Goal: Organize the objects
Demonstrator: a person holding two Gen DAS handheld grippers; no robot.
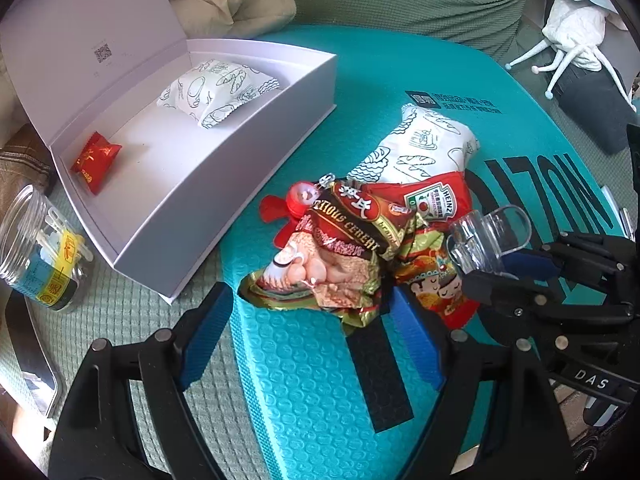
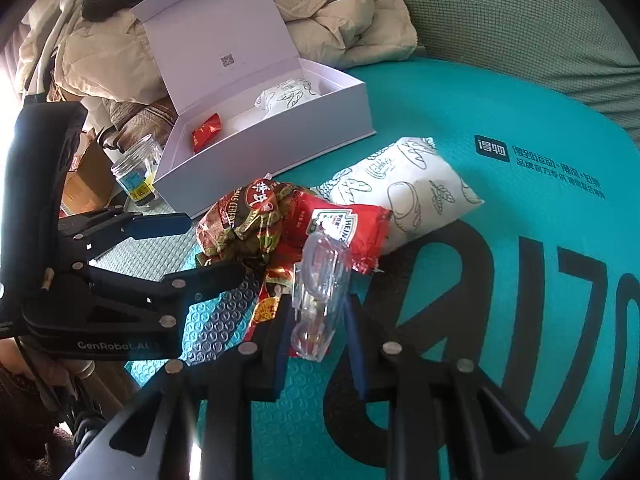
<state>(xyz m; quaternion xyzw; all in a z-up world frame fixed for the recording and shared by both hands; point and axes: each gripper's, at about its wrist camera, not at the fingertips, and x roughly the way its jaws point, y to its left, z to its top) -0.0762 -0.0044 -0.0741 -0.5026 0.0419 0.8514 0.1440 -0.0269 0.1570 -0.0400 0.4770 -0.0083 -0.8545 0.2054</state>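
Clear plastic, a small handled cup (image 2: pixel 318 296), sits clamped between the right gripper (image 2: pixel 318 332) fingers above the snack pile (image 1: pixel 360 248), likely bound for the open white box (image 1: pixel 224 184). The left gripper (image 1: pixel 308 340) fingers stand apart, empty. The box floor offers room between its red candy (image 1: pixel 96 160) and bread packet (image 1: pixel 216 92).

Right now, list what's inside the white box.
The white box holds a red candy packet and a white bread-print pouch. Anything under the pouch is hidden.

Both my wrist cameras are looking down close over the snack pile (image 1: pixel 360 240) (image 2: pixel 280 232), sharing the white box (image 1: pixel 248 152) (image 2: pixel 320 128).
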